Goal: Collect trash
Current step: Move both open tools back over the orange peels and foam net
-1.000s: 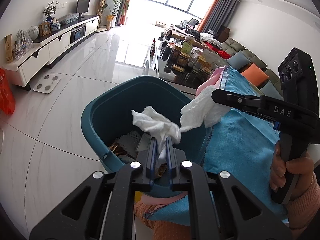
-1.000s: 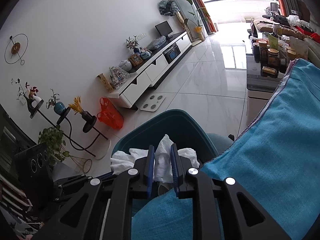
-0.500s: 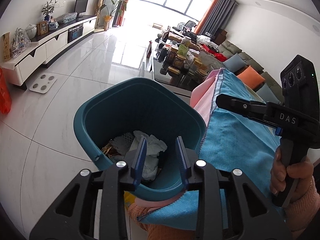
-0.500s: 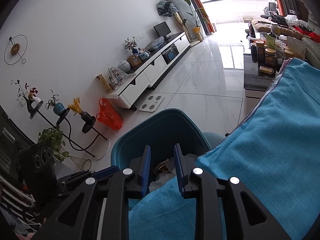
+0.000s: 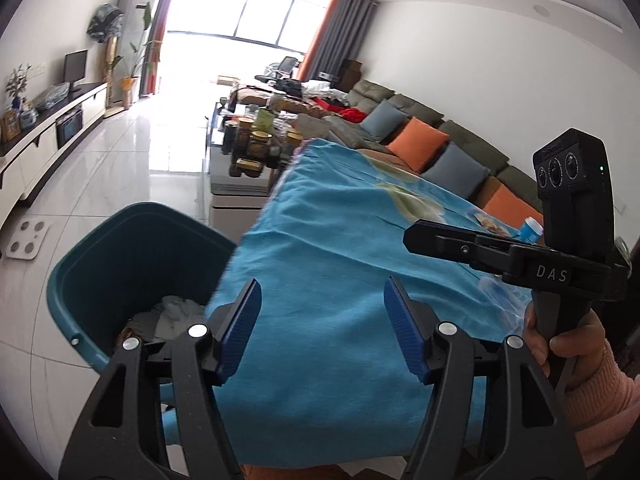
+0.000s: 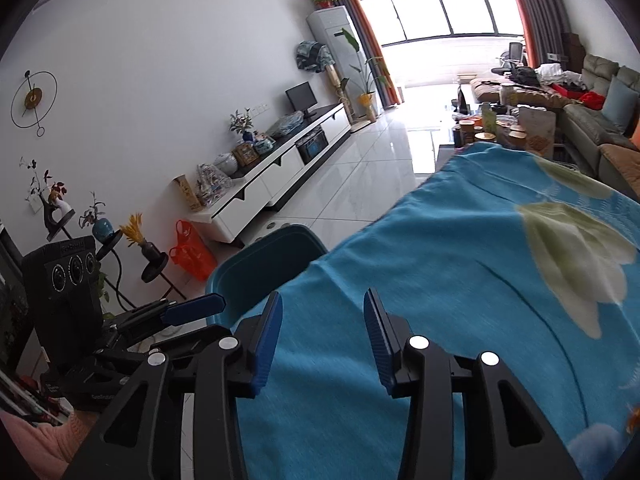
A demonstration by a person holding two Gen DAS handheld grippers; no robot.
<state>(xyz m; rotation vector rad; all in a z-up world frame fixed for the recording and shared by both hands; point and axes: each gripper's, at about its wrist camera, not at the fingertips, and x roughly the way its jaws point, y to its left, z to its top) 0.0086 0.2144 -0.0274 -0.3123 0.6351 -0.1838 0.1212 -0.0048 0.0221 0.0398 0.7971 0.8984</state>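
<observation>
Both tools, left (image 5: 322, 320) and right (image 6: 322, 334), opening, empty; tissue (image 5: 176, 312) in bin (image 5: 80, 280) looks light, soft: pinch a bunched fold

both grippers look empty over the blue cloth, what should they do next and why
Probably swing toward the far right of the blue cloth, where some small litter lies. Both the left gripper and right gripper are opening with nothing between the fingers, and white tissue already sits in the bin.
</observation>
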